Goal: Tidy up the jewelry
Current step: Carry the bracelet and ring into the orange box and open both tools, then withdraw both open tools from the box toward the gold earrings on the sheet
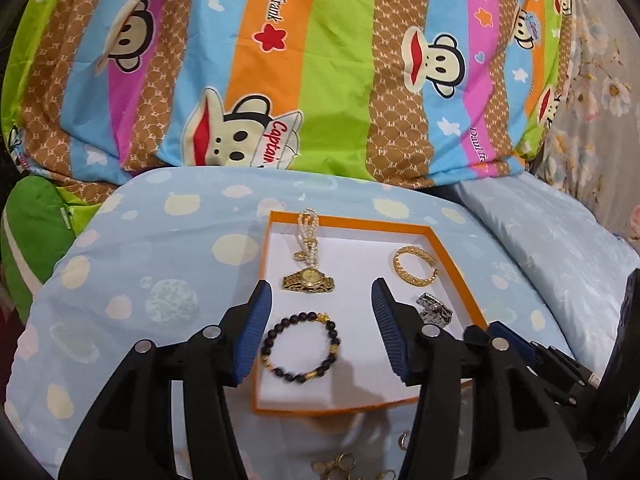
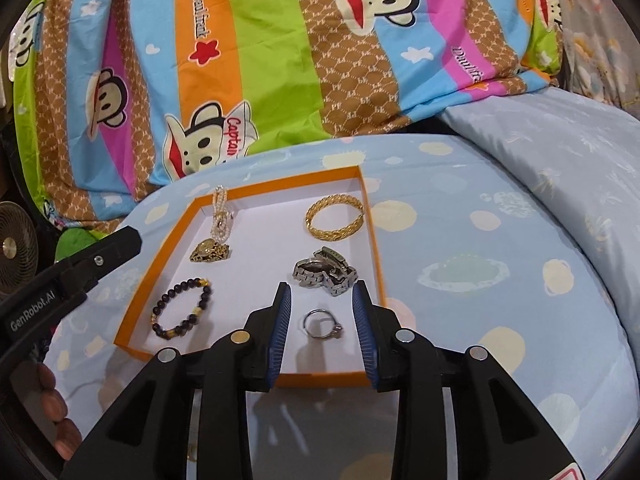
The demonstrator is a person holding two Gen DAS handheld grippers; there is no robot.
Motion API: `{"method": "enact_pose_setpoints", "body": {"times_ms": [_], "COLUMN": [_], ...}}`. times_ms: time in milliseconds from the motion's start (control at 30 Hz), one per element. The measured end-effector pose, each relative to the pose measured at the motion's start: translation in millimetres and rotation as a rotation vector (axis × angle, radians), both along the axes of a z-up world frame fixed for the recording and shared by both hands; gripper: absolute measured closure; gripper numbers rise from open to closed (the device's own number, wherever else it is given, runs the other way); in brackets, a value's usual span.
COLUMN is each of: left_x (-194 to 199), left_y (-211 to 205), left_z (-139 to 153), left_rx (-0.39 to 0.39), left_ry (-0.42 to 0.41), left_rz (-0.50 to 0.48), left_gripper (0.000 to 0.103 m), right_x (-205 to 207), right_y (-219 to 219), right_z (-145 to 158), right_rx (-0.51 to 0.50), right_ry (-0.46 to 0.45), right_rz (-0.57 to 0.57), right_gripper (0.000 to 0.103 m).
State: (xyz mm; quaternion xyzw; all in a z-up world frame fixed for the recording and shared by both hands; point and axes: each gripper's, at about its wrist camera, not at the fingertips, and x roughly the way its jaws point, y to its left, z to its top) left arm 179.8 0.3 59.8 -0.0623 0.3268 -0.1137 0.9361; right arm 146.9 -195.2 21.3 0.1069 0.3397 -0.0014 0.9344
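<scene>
An orange-rimmed tray (image 1: 360, 222) (image 2: 280, 184) with a white floor lies on a blue spotted cushion. It holds a pearl strand (image 1: 308, 228), a gold watch (image 1: 308, 278), a gold bangle (image 1: 414, 266) (image 2: 334, 216), a silver watch (image 1: 434, 310) (image 2: 324, 274) and a dark bead bracelet (image 1: 300, 348) (image 2: 182, 308). My left gripper (image 1: 320, 284) hangs open over the bead bracelet, its pads clear of it. A silver ring (image 2: 322, 324) lies on the tray floor between the fingers of my right gripper (image 2: 321, 285), which is open and not touching it.
Several small gold rings (image 1: 348, 464) lie loose on the cushion (image 2: 480, 280) in front of the tray. A bright monkey-print quilt (image 1: 320, 80) rises behind. A fan (image 2: 10, 250) stands far left. A hand's fingers (image 2: 52, 400) show at the lower left.
</scene>
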Motion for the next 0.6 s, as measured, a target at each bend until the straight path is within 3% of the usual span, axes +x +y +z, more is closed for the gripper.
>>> {"method": "enact_pose_setpoints", "body": {"times_ms": [300, 600], "left_x": [-47.6, -78.4], "left_y": [36.4, 36.8], "left_z": [-19.2, -44.5], "left_rx": [0.010, 0.050], "left_ry": [0.045, 0.125], "left_rz": [0.048, 0.015], "left_gripper": [0.053, 0.053], "right_x": [-44.0, -55.7], "right_y": [15.6, 42.1], "right_z": [-6.2, -17.0], "right_rx": [0.023, -0.011], "right_ry": [0.022, 0.084], "right_rz": [0.048, 0.097], "right_gripper": [0.072, 0.072]}}
